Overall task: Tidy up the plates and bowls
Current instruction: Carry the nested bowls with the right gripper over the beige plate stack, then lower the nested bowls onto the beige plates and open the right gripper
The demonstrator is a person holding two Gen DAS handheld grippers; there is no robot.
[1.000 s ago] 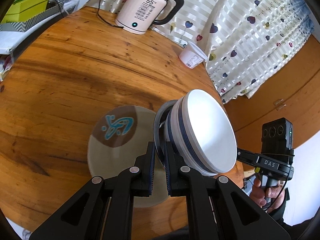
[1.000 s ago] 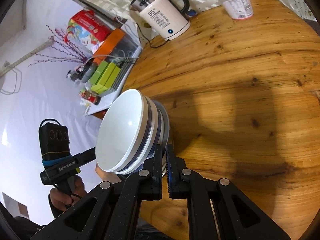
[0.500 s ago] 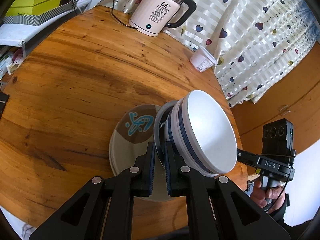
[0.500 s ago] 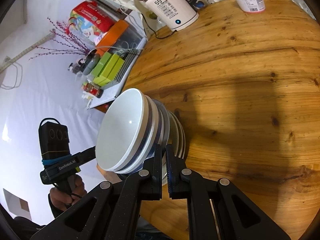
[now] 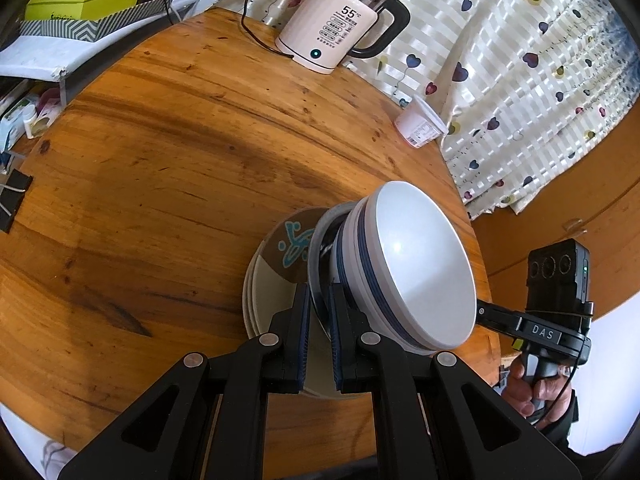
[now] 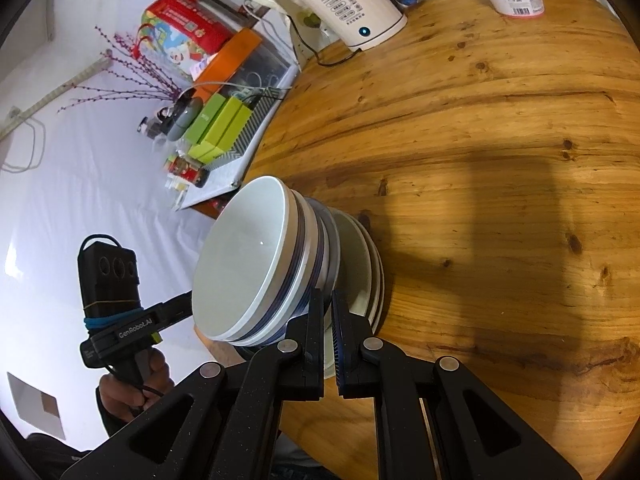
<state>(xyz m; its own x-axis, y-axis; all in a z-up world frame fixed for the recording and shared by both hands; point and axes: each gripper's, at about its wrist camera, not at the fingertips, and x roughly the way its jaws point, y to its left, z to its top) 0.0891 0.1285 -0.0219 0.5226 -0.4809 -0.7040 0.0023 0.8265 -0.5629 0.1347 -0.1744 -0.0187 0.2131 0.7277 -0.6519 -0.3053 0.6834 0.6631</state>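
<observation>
Both grippers, left gripper and right gripper, were clamped on opposite rims of the metal plate carrying stacked bowls, directly above the plate stack near the worktop edge.

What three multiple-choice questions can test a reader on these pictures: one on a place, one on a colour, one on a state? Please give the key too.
1. Where does the kettle stand?
A. at the far edge of the table
B. on the plates
C. on the floor

2. What colour are the bands on the bowls?
A. red
B. dark blue
C. green

3. How is the left gripper?
A. wide open
B. shut on a plate under the bowls
C. shut on the kettle

Key: 1 A, it stands by the curtain; 2 B, blue stripes circle the white bowls; 3 B, its fingers pinch the plate's rim.
</observation>
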